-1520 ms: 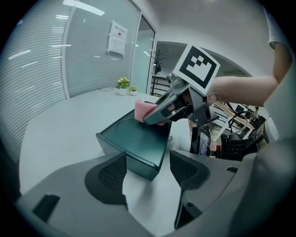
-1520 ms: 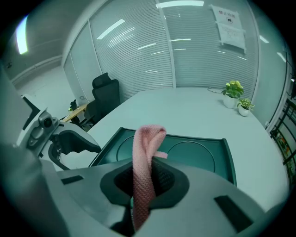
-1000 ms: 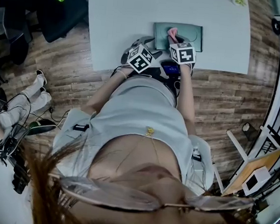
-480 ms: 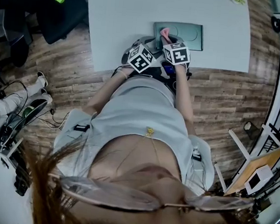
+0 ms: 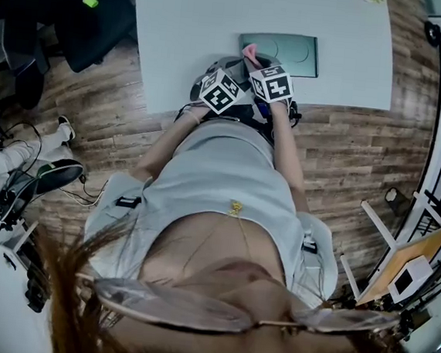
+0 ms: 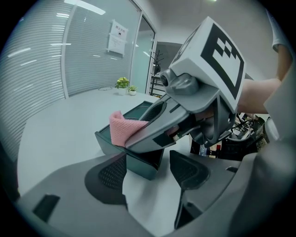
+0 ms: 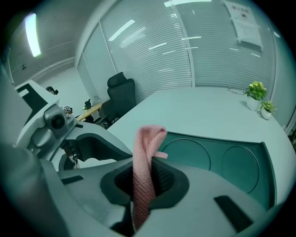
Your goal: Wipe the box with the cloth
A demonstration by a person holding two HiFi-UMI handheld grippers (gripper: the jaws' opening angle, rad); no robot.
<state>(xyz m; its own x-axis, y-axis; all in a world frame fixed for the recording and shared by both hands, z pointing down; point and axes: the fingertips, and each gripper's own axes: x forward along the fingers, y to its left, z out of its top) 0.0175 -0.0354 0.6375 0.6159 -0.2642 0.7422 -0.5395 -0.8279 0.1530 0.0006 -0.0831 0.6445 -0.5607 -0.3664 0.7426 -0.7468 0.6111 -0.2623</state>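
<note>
Right gripper view: right gripper (image 7: 144,186) pinches the cloth (image 7: 147,139) by the box (image 7: 240,162) — wiping step, I think, so rub across next — left gripper (image 6: 150,172) gapes wide.

Head view looks steeply down; both close gripper views share the box (image 5: 290,54).
</note>
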